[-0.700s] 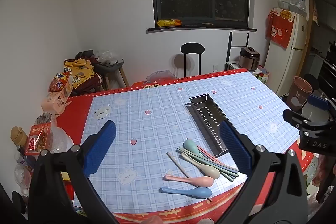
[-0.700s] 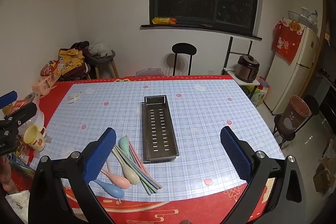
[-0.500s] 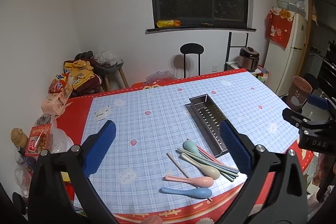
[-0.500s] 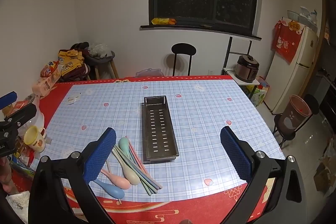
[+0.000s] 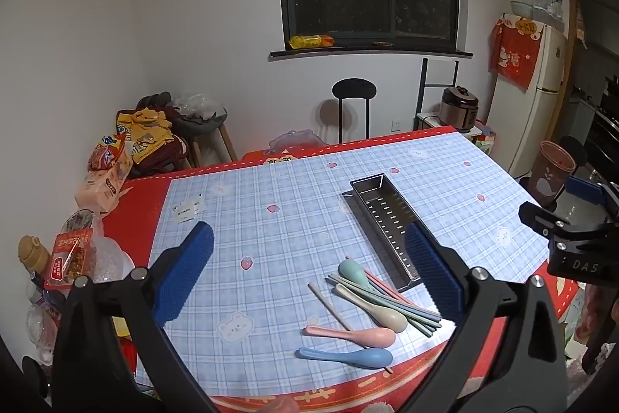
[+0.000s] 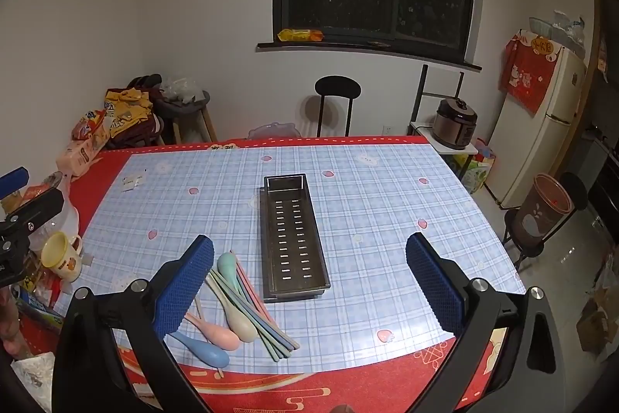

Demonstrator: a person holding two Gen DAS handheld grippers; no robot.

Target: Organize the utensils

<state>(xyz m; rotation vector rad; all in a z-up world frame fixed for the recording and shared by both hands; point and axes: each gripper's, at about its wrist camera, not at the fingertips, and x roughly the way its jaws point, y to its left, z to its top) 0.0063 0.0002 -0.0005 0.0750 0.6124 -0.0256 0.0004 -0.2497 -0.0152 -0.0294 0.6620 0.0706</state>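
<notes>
A long perforated steel tray (image 6: 294,239) lies empty in the middle of the blue checked tablecloth (image 6: 387,211); it also shows in the left wrist view (image 5: 387,219). Left of its near end lies a loose pile: a green spoon (image 6: 227,264), a beige spoon (image 6: 241,324), a pink spoon (image 6: 216,333), a blue spoon (image 6: 207,351) and several pastel chopsticks (image 6: 259,316). The same pile shows in the left wrist view (image 5: 367,312). My left gripper (image 5: 309,273) and right gripper (image 6: 309,277) are both open, empty, held above the table's near edge.
A yellow mug (image 6: 62,256) and snack packets (image 5: 69,258) crowd the table's left edge. A black stool (image 6: 336,95) stands behind the table. A brown bin (image 6: 541,211), a rice cooker (image 6: 454,122) and a fridge (image 6: 541,126) stand to the right.
</notes>
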